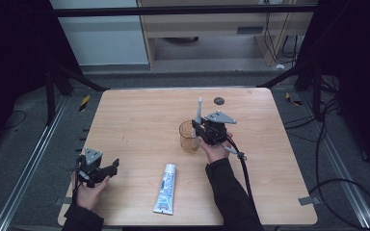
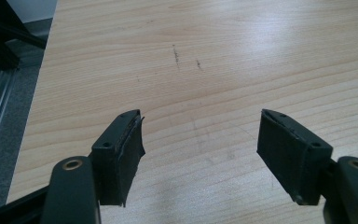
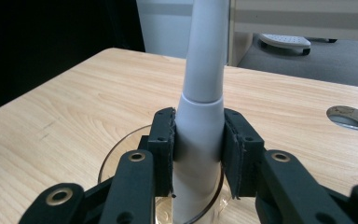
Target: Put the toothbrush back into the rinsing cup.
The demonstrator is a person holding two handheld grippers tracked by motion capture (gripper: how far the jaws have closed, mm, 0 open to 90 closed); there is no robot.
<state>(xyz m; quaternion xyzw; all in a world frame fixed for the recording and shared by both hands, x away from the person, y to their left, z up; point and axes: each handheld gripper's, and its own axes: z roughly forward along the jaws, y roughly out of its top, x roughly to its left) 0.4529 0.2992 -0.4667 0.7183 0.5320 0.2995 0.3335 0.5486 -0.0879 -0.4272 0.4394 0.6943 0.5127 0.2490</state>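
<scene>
Right gripper [image 3: 198, 154] clamped on grey toothbrush [image 3: 200, 121] standing in cup [image 1: 189, 136], left gripper [image 2: 200, 154] apart, empty.

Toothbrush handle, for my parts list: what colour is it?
Light grey toothbrush handle, clearest in the right gripper view.
</scene>
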